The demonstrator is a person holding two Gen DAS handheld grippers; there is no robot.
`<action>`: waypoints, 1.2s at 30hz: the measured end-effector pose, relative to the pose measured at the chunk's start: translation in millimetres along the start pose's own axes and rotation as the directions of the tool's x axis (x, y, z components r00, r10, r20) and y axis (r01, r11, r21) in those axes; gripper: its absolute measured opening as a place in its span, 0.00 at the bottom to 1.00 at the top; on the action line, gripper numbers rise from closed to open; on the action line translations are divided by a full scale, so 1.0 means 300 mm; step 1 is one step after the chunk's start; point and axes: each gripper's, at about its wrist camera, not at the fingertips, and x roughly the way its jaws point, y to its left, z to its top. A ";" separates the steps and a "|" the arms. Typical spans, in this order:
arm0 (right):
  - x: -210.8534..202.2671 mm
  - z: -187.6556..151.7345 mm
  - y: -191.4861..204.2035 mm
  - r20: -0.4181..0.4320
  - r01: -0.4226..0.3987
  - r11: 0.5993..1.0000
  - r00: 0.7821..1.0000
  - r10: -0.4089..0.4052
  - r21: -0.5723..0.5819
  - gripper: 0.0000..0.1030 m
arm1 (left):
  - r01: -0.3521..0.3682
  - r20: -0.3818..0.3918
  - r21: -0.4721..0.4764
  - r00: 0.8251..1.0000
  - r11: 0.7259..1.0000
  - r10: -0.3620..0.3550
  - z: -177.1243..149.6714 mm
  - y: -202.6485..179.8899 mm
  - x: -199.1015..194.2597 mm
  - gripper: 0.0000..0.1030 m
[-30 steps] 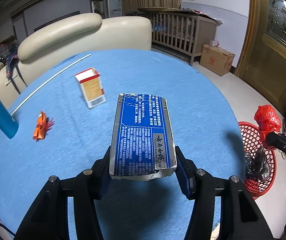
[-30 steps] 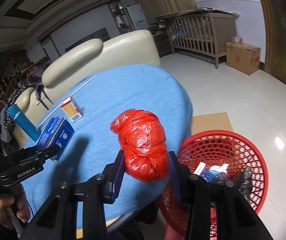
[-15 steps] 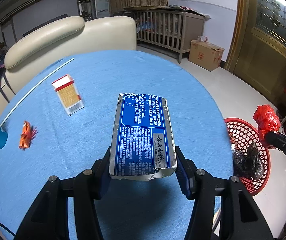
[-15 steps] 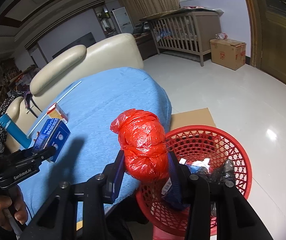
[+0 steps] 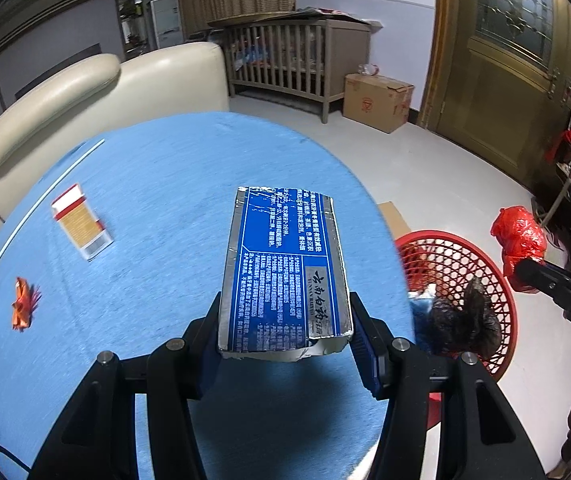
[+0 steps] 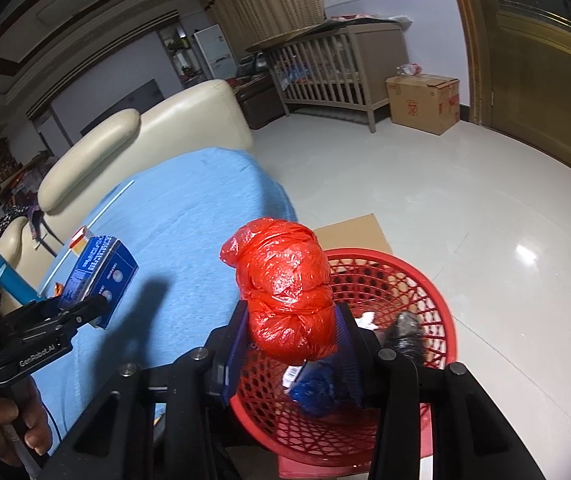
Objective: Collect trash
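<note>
Both tools have swung toward the red basket [image 6: 425,280]. Left tool [image 5: 285,332] pinches the blue carton [image 5: 283,268] by its long sides above the desk [image 5: 157,184]; light, crushable. Right tool [image 6: 291,344] squeezes the soft red bag [image 6: 285,288] over the rim.

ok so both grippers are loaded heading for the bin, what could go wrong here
The red bag hangs over the red basket's near rim, so released now it may catch the edge. The blue box is still above the table, gripped only at its near end, so it could tip out.
</note>
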 end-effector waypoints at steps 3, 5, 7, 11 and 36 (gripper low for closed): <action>-0.006 -0.001 -0.037 -0.004 0.018 1.000 1.000 -0.018 0.016 0.43 | 0.018 0.000 0.029 1.000 0.999 -0.018 0.011 -0.047 0.003 0.56; -0.007 -0.006 -0.056 -0.010 0.031 0.999 0.999 -0.031 0.021 0.43 | 0.030 0.001 0.047 1.000 0.998 -0.030 0.019 -0.077 0.003 0.56; -0.010 -0.014 -0.082 -0.015 0.047 0.998 0.999 -0.046 0.031 0.43 | 0.045 0.001 0.065 0.999 0.997 -0.045 0.026 -0.105 0.006 0.56; -0.016 -0.028 -0.136 -0.022 0.067 0.996 0.998 -0.066 0.063 0.43 | 0.072 -0.008 0.102 0.997 0.992 -0.071 0.037 -0.163 0.014 0.56; 0.105 0.054 -0.315 -0.041 0.059 0.971 0.998 -0.051 0.232 0.68 | 0.144 -0.095 0.181 0.987 0.973 -0.128 0.053 -0.301 0.091 0.56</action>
